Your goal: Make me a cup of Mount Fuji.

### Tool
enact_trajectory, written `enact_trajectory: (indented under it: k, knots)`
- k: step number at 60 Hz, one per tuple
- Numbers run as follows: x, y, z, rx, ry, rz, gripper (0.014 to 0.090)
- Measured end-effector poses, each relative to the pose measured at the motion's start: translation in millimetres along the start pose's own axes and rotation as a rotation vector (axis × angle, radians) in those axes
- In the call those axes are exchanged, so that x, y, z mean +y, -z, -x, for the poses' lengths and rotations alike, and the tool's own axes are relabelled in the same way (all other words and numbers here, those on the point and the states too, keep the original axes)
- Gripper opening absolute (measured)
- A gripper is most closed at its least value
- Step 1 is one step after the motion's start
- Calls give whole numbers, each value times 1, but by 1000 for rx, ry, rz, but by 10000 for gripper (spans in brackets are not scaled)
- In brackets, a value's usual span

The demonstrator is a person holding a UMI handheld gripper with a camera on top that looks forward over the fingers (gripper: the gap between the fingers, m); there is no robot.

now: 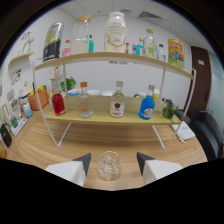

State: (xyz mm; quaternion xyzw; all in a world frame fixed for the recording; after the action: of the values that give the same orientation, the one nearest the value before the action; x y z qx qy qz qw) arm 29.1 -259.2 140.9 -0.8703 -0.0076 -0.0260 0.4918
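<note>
Here, your gripper (pixel 111 161) stands wide open, and its two dark fingertips (pixel 83 160) sit level on either side of a clear glass (pixel 109 165) with ice in it. The glass rests on the wooden table (pixel 45 145) between the fingers, with a gap at each side, so nothing is clamped. The gripper points straight at the two-tier shelf (pixel 112 116) beyond the glass. On the shelf's lower board stand a red bottle (pixel 58 101), a clear bottle (pixel 85 103), a red-labelled bottle (pixel 117 103) and a blue bottle (pixel 147 105). The red-labelled one is straight beyond the glass. Large jars (pixel 115 31) line the top board.
</note>
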Motion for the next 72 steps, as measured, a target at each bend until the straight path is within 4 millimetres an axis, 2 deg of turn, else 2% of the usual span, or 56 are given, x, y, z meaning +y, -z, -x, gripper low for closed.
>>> enact_trajectory:
  k: [8,14,23,27,30,31,32,34,40,46,52,58,61,64,72]
  knots:
    - [0,5,2,0,-4,-3,857]
    - [9,14,4,4,-5,8,855]
    - [22,31,20,-14,-37,3,853]
    - [18,35,32,-24,-59,-20,854]
    - [7,35,42,-37,-76,-53,854]
    - [2,34,45,-41,-81,-68,813]
    - [-3,33,48,-44,-86,-81,852]
    - [-15,31,54,-50,-92,-108,853]
    - [-53,18,66,-66,-100,-194,854]
    - [-85,-7,74,-80,-92,-247,849]
    - [-108,-37,78,-76,-70,-284,803]
    - [-119,-65,81,-64,-44,-280,740]
    - [-121,-78,82,-56,-40,-269,687]
    - [-121,-93,81,-42,-32,-253,592]
    - [-121,-103,80,-20,-35,-246,394]
